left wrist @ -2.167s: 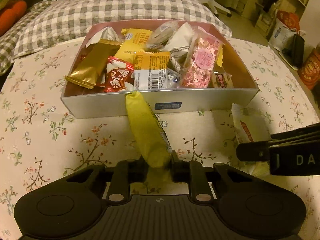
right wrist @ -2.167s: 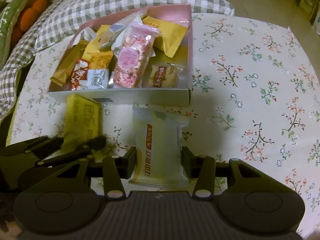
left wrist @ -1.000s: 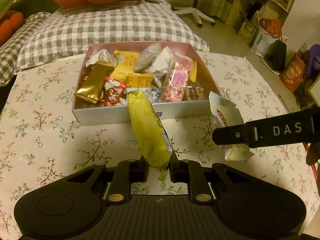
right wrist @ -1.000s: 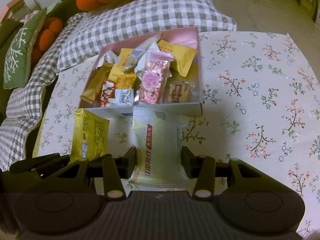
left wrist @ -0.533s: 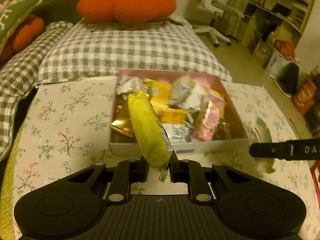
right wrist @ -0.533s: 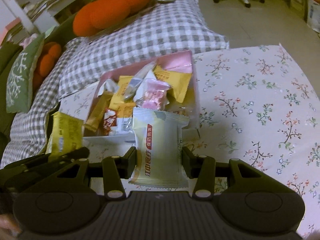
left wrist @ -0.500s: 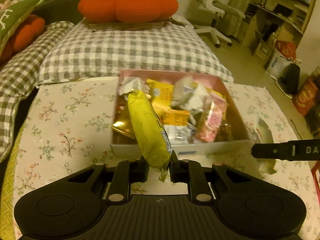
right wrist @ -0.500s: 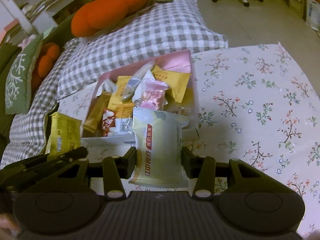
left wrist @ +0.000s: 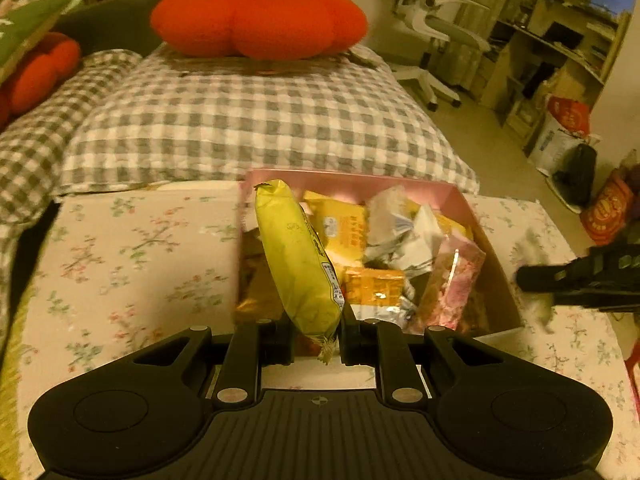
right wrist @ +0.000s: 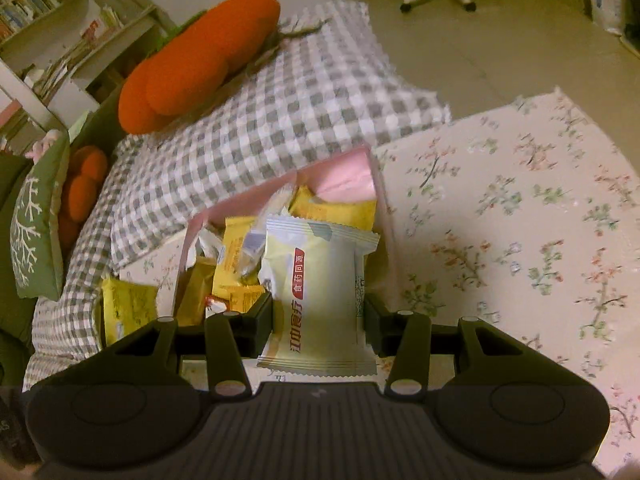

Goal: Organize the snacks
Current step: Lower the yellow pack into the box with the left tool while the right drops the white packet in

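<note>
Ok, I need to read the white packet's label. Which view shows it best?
The right wrist view: the white packet faces the camera in the right claw, red label legible. The left wrist view shows only a blurred white smear.

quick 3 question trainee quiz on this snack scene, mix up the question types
1. True or false: the left claw holds a yellow packet.
2. Multiple choice: the packet in the right claw is A) white packet with a red label, B) gold bar, C) pink pouch.
3. Fill in: the inside of the snack box is coloured ____.

Key: 1 true; 2 A; 3 pink.
</note>
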Demonstrator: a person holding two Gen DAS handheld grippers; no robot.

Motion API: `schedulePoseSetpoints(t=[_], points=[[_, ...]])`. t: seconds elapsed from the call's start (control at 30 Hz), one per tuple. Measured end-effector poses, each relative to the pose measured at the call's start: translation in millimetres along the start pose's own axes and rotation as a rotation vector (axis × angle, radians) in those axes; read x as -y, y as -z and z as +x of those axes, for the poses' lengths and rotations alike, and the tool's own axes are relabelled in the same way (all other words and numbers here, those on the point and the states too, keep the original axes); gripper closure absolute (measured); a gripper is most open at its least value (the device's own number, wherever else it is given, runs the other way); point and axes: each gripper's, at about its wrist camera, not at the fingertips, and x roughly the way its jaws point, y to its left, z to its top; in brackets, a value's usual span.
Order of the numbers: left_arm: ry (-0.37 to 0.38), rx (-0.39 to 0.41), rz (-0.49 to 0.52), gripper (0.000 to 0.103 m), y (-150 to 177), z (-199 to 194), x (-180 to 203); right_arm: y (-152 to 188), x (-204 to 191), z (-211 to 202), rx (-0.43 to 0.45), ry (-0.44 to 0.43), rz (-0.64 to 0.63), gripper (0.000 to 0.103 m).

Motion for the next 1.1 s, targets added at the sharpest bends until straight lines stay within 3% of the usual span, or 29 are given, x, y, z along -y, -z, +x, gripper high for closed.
schedulePoseSetpoints(t=[0.37,0.9,1.03,1.1], points=[[0.096,-0.004,0.036,0.086,0,26,21,-1,2,21,-0.018,0.055,-0.031,0.059],[0.121,-0.011,0.058,0.086,7,51,22,-4,-1,42,0.012,0.085,-0.06,0.059],[0.133,-0.005,0.058,0.082,8,51,18,-3,0,41,0.018,0.092,-0.042,0.057],[0.119,0.009,0.066,0.073,7,48,17,-2,-1,42,0.016,0.097,-0.038,0.054]])
